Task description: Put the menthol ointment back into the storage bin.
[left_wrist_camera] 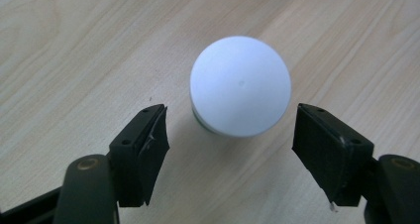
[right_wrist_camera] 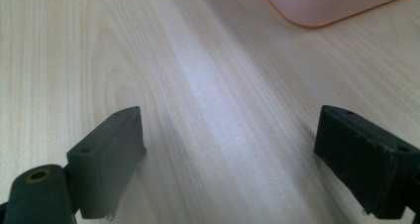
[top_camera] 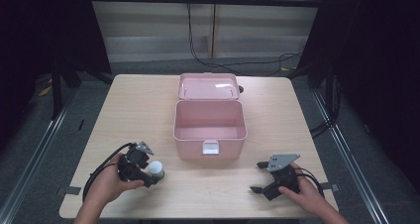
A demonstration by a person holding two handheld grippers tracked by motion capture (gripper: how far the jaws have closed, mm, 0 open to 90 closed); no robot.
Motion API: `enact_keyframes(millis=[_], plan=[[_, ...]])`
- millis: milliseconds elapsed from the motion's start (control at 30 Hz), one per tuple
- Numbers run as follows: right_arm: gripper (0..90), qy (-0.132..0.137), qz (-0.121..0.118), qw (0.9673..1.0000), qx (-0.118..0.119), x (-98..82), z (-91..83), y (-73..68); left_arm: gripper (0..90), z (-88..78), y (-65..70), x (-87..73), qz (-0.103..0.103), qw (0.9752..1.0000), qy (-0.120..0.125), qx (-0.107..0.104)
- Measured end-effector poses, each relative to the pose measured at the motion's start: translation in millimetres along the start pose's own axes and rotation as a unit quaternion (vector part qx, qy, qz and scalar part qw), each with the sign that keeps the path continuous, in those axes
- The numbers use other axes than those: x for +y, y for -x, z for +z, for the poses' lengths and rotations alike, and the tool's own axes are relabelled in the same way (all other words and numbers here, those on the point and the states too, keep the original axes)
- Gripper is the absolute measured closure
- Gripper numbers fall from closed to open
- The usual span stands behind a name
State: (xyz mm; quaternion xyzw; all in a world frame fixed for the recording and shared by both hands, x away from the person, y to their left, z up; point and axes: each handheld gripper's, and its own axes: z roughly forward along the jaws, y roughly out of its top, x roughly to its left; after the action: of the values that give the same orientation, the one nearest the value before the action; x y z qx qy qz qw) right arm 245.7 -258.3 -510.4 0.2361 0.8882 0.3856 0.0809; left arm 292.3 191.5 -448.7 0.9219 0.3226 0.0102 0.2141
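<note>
- The white-capped jar (left_wrist_camera: 240, 85) is sitting upright on the pale wooden bench (top_camera: 138, 105), in front of the pink box (top_camera: 210, 127) and off to its left.
- From above, its top is showing as a smooth, matte white disc with a tiny dimple at the centre; a sliver of darker body is peeking out beneath the cap's lower edge.
- The left gripper (left_wrist_camera: 230, 152) is hovering over it, its jaws standing half-wide on either side, the pads clear of the cap.
- The box is lying open, lid tipped back, a white latch on its front.
- The right gripper (right_wrist_camera: 230, 159) is resting low near the bench's front right, jaws spread wide over bare wood.
</note>
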Motion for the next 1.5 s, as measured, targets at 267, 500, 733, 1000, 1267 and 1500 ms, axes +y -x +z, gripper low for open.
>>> enact_keyframes(millis=[267, 500, 733, 1000, 1267, 1500], plan=[[11.2, 0.0, 0.0, 1.0, 0.0, 0.0, 0.0, 0.0, 32.2, 2.0, -0.5, 12.0, -0.009, 0.9996, -0.027, -0.005], [11.2, 0.0, 0.0, 1.0, 0.0, 0.0, 0.0, 0.0, 34.1, 4.8, 0.1, 21.8, -0.014, 0.9988, -0.047, -0.009], [11.2, 0.0, 0.0, 1.0, 0.0, 0.0, 0.0, 0.0, 39.1, 7.2, 0.0, 28.0, -0.023, 0.9977, -0.062, -0.014], [11.2, 0.0, 0.0, 1.0, 0.0, 0.0, 0.0, -0.1, 45.1, 7.6, -2.5, 31.5, -0.033, 0.9959, -0.084, -0.014], [11.2, 0.0, 0.0, 1.0, 0.0, 0.0, 0.0, -0.1, 49.1, 5.7, -1.7, 36.7, -0.038, 0.9951, -0.091, -0.009], [11.2, 0.0, 0.0, 1.0, 0.0, 0.0, 0.0, -0.1, 49.7, 4.8, -1.3, 40.9, -0.042, 0.9944, -0.097, -0.003]])
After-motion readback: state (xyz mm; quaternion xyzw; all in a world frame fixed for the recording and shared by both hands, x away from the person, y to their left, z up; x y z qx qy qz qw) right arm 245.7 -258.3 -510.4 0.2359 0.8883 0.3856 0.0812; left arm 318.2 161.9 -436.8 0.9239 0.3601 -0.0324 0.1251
